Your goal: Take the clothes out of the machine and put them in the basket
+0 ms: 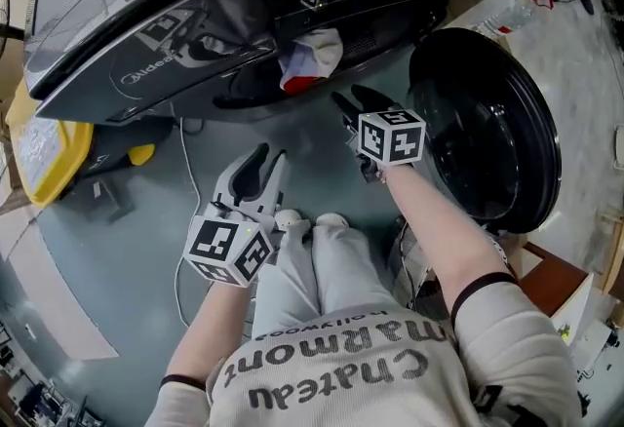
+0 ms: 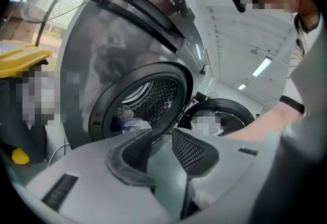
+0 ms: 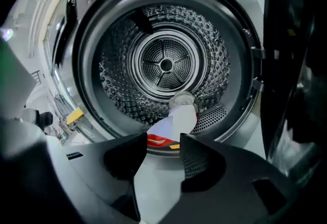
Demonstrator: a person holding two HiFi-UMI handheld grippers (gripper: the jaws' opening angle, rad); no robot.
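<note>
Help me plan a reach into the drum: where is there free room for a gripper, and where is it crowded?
The drum is bare above and left of the white-and-red garment, which drapes over its lower lip. The grey floor between machine and knees is open, save a thin cable. Tightest: the right side, by the open door.

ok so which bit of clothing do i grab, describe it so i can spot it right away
Find the grey front-loading washing machine with its round door swung open to the right. In the mouth of the drum lies a white garment, reaching onto the front lip. Its red band along the lower edge marks it out against the dark metal.
</note>
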